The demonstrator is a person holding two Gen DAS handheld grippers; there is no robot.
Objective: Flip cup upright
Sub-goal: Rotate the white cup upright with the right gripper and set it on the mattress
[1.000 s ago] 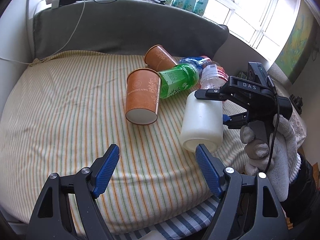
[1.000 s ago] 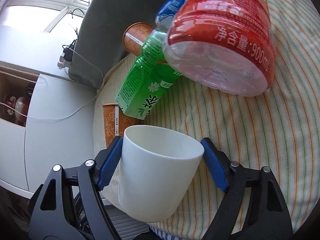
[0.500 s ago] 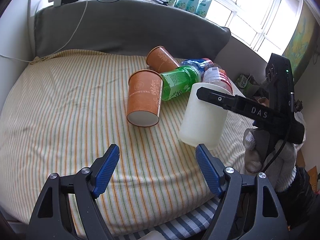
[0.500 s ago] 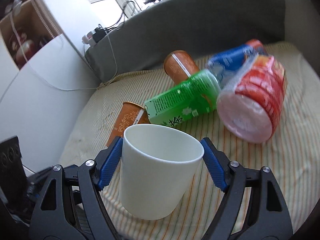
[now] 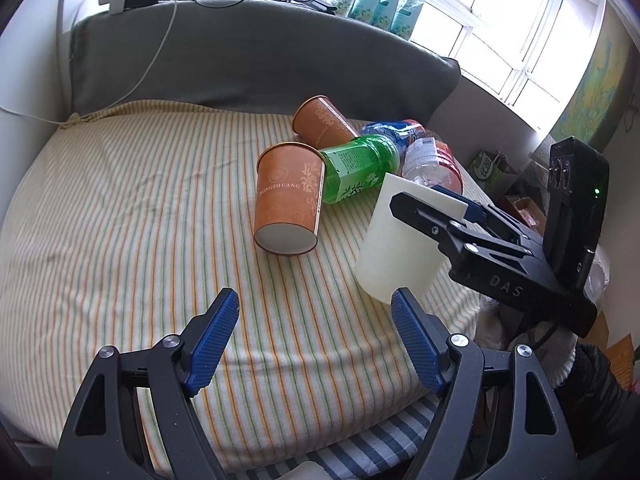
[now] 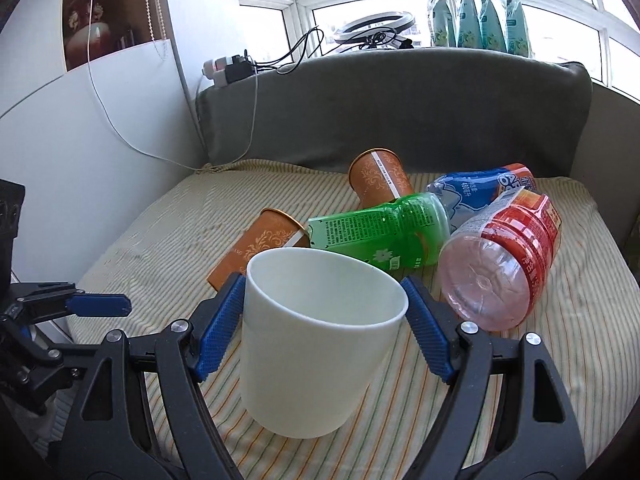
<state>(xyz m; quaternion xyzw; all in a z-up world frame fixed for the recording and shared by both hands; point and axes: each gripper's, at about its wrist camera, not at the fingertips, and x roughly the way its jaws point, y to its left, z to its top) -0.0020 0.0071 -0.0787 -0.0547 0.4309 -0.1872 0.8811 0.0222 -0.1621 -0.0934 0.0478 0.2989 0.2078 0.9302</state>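
My right gripper (image 6: 324,330) is shut on a white plastic cup (image 6: 316,344), gripped near its rim. The cup's mouth faces up and it is held almost upright just above the striped cushion (image 6: 560,320). In the left wrist view the white cup (image 5: 396,252) hangs tilted in the right gripper (image 5: 460,220) over the cushion's right front part. My left gripper (image 5: 312,332) is open and empty, low over the front of the cushion (image 5: 120,220), left of the cup.
Two orange paper cups (image 5: 288,200) (image 5: 322,122) lie on their sides mid-cushion. A green bottle (image 6: 380,232), a blue bottle (image 6: 480,188) and a red-labelled bottle (image 6: 504,252) lie beside them. A grey backrest (image 6: 400,108) stands behind, with cables on top.
My right gripper has turned the white cup from lying sideways to nearly upright, mouth up, and lowered it towards the cushion. The left gripper has stayed open and nearly still.
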